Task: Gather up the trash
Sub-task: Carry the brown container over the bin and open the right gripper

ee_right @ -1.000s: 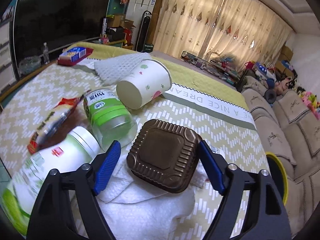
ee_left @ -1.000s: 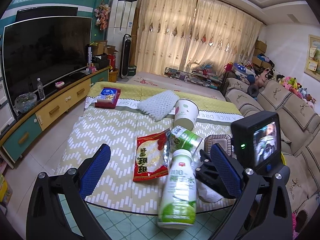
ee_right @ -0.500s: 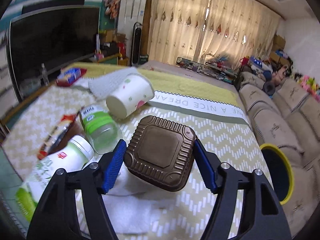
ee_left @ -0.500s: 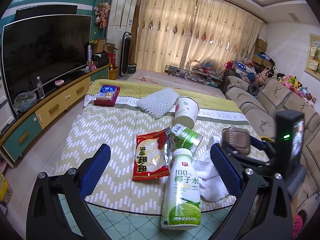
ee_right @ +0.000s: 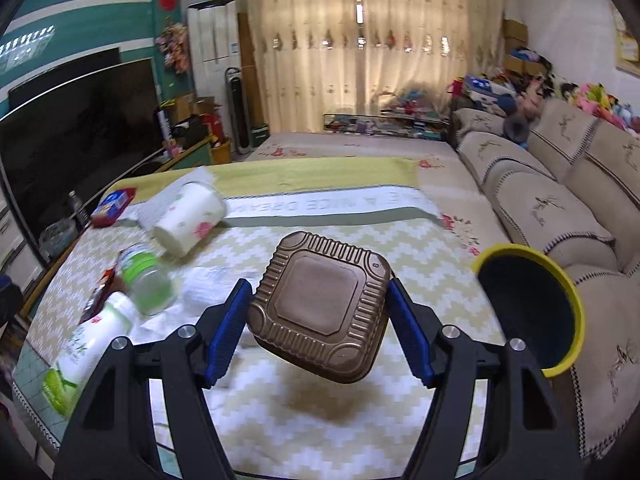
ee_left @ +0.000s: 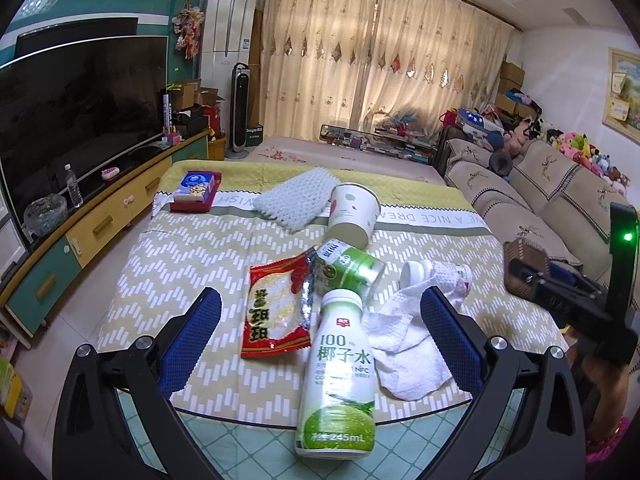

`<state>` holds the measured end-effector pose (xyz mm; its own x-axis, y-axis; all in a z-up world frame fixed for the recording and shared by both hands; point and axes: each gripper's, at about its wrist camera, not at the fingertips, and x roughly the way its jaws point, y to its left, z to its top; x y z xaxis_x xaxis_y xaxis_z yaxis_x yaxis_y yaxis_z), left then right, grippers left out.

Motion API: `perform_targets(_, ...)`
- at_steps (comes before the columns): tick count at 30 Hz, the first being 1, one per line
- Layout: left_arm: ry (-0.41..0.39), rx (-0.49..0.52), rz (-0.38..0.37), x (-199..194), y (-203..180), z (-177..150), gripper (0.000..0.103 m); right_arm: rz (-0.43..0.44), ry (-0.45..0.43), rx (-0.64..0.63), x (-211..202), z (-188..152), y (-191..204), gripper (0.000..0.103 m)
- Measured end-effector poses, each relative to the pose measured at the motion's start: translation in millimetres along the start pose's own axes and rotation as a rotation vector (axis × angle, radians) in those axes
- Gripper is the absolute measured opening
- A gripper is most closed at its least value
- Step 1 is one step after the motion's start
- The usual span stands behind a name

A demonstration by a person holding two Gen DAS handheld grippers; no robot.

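Note:
My right gripper (ee_right: 320, 316) is shut on a brown ribbed plastic tray (ee_right: 320, 312) and holds it above the table, left of a yellow-rimmed bin (ee_right: 528, 312). The tray also shows at the right of the left wrist view (ee_left: 524, 264). My left gripper (ee_left: 316, 334) is open and empty over the table's near edge, around a coconut water bottle (ee_left: 340, 376). On the table lie a red snack packet (ee_left: 276, 312), a green can (ee_left: 348, 270), a paper cup (ee_left: 352, 214), a white towel (ee_left: 404, 344) and a small white bottle (ee_left: 436, 274).
White foam netting (ee_left: 296, 198) and a red tissue box (ee_left: 196, 192) lie at the table's far end. A sofa (ee_right: 560, 208) runs along the right. A TV cabinet (ee_left: 92, 224) stands at the left.
My right gripper has lifted the brown tray off the towel and carried it right, toward the yellow-rimmed bin. A small white bottle is uncovered. The left gripper has stayed put.

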<state>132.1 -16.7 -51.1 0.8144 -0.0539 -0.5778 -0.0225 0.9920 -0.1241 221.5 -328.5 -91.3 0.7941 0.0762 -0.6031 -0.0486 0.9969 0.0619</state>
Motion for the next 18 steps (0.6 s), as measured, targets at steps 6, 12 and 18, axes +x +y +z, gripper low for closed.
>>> perform_targets(6, 0.019, 0.018, -0.003, 9.6, -10.7, -1.9, 0.098, -0.073, 0.014, 0.087, 5.7, -0.5, -58.2, 0.066)
perform_targets(12, 0.034, 0.037, -0.001, 19.2, -20.4, -2.4, 0.098, -0.151, 0.033, 0.168, 15.1, 1.6, -120.1, 0.066)
perform_targets(18, 0.052, 0.057, 0.001, 29.3, -30.6, -2.3, 0.098, -0.224, 0.080, 0.222, 39.1, 2.8, -175.4, 0.066)
